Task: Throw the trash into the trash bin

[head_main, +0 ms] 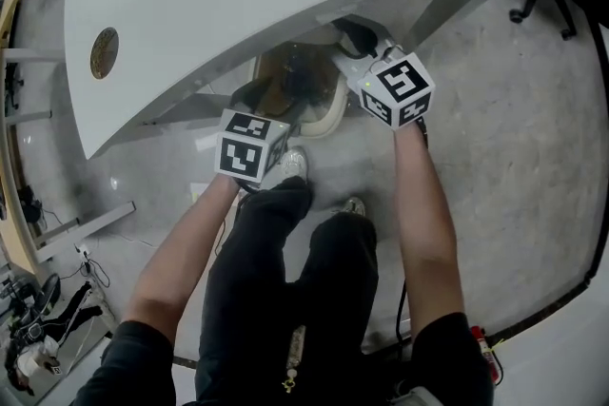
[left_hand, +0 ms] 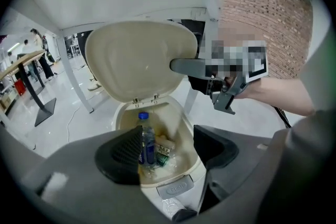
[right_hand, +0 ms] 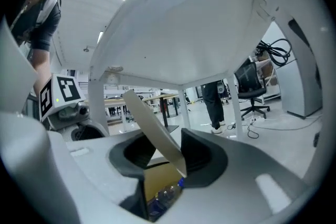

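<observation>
Cream lid (left_hand: 142, 57) of the trash bin (left_hand: 181, 134) is being held up by the right hand-held gripper (left_hand: 181, 65) clamping its edge, while the left hand-held gripper (left_hand: 168, 147), jaws apart and empty, is hovering above the bottle (left_hand: 147, 141) already inside.

Black trousers (head_main: 276, 290), dark short sleeves (head_main: 133, 352), pale shoes (head_main: 295, 164) (greyish); grey left claw (left_hand: 169, 147), right claw (right_hand: 167, 155), black-marked white cubes (head_main: 249, 145)

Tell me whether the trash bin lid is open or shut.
Open: the lid stands tipped up, its edge between the right gripper's jaws, and a bottle shows inside the trash bin.
</observation>
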### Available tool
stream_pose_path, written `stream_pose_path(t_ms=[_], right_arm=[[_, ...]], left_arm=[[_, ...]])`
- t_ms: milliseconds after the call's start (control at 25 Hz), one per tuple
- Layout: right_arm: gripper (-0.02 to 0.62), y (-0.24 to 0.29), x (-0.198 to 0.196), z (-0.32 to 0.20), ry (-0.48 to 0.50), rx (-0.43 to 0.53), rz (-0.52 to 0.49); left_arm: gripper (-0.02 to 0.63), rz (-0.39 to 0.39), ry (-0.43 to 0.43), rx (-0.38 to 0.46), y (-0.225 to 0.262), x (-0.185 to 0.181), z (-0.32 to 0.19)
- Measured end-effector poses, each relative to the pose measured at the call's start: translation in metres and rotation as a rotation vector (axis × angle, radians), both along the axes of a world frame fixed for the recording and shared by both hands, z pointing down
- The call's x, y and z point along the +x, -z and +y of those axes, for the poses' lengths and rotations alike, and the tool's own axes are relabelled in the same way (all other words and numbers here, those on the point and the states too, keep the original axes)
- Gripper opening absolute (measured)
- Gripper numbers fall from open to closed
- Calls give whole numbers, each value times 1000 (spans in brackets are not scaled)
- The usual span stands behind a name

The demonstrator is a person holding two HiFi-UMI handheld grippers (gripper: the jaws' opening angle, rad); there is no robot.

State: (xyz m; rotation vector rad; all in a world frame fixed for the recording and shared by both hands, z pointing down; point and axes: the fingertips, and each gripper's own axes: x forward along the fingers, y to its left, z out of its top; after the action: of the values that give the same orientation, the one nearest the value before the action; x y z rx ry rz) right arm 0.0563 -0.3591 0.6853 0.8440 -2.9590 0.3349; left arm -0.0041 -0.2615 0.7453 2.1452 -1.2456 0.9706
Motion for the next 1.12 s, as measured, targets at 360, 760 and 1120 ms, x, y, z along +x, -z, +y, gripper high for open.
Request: stream_pose_path(t_ms=[360,760,1120], right_arm=[[163,-16,4,45,67,62,191],[176,-25,3,67,65,86,300],[196,-21,17,108,83,6,338]], left_arm=[[291,83,65,74,60,2,34],[225,102,77,278,130,15,-15],[181,70,82,153,89,4,-8]])
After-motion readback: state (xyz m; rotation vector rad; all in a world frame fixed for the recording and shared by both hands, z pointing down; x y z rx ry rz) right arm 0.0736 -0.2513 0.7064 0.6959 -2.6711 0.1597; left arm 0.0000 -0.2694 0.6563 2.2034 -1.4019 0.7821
